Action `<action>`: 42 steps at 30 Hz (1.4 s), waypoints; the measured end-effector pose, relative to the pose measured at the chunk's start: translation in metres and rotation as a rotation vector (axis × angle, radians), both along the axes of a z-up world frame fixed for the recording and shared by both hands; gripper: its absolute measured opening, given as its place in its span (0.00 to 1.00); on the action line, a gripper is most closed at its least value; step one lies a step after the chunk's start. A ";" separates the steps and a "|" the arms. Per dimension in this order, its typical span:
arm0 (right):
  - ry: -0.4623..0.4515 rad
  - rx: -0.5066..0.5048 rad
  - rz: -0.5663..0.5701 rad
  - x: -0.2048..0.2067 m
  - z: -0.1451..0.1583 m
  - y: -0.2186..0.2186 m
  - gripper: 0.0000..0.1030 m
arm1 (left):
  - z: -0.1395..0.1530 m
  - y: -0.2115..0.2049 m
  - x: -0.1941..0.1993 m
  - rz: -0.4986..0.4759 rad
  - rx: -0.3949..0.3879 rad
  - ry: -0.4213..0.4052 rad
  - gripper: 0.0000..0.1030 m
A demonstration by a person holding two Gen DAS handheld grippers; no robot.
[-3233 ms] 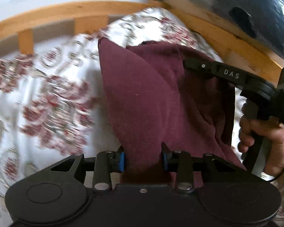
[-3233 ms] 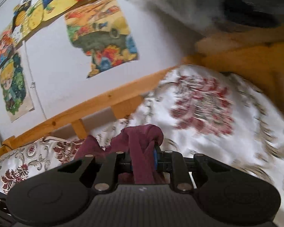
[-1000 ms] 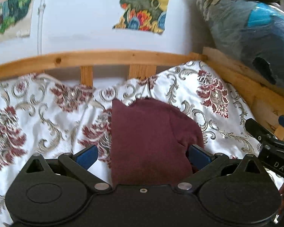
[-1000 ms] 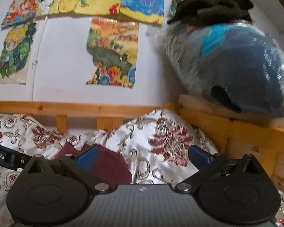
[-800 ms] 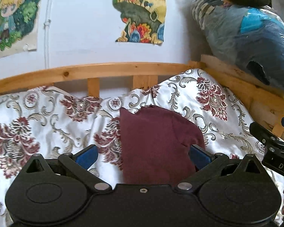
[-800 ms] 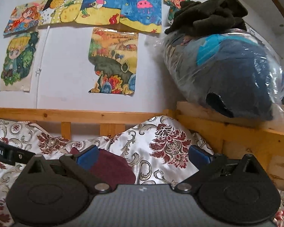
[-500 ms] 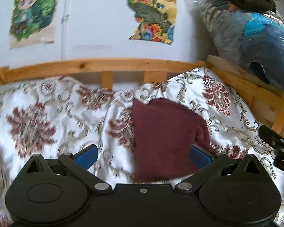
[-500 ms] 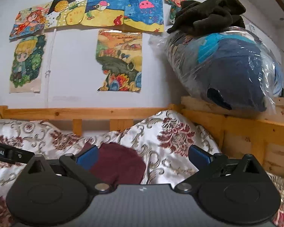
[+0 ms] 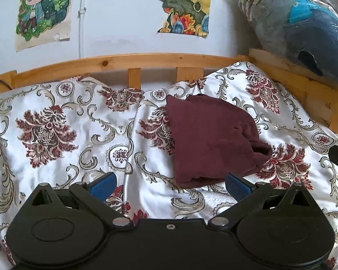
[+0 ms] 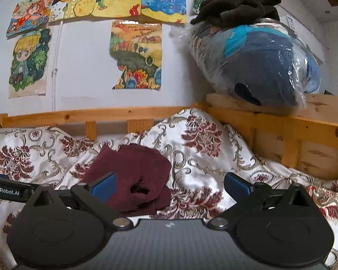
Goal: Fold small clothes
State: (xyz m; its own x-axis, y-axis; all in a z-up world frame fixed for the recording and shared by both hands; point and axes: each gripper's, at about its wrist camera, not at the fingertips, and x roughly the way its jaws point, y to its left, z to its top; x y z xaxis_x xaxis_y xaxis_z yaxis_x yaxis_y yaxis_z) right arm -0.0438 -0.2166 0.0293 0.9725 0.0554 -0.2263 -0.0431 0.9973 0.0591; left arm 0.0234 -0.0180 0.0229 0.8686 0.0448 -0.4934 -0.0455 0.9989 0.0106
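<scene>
the maroon garment (image 9: pixel 210 137) lies folded on the bed (image 9: pixel 63 121), on the flowered cover near the far wooden rail (image 9: pixel 124 63) and toward the far right corner. the left gripper (image 9: pixel 170 185) hangs just short of its near edge, blue pads wide apart, holding nothing. the right gripper (image 10: pixel 170 184) is likewise spread wide and empty, the garment (image 10: pixel 133 173) lying beyond its left pad.
</scene>
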 end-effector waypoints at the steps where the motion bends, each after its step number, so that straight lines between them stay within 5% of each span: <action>1: 0.009 -0.006 -0.002 0.001 -0.001 0.001 1.00 | -0.001 0.001 0.000 0.001 -0.001 0.001 0.99; 42: 0.054 -0.039 -0.044 0.010 -0.009 0.005 1.00 | -0.010 0.010 -0.002 0.023 0.021 0.032 0.99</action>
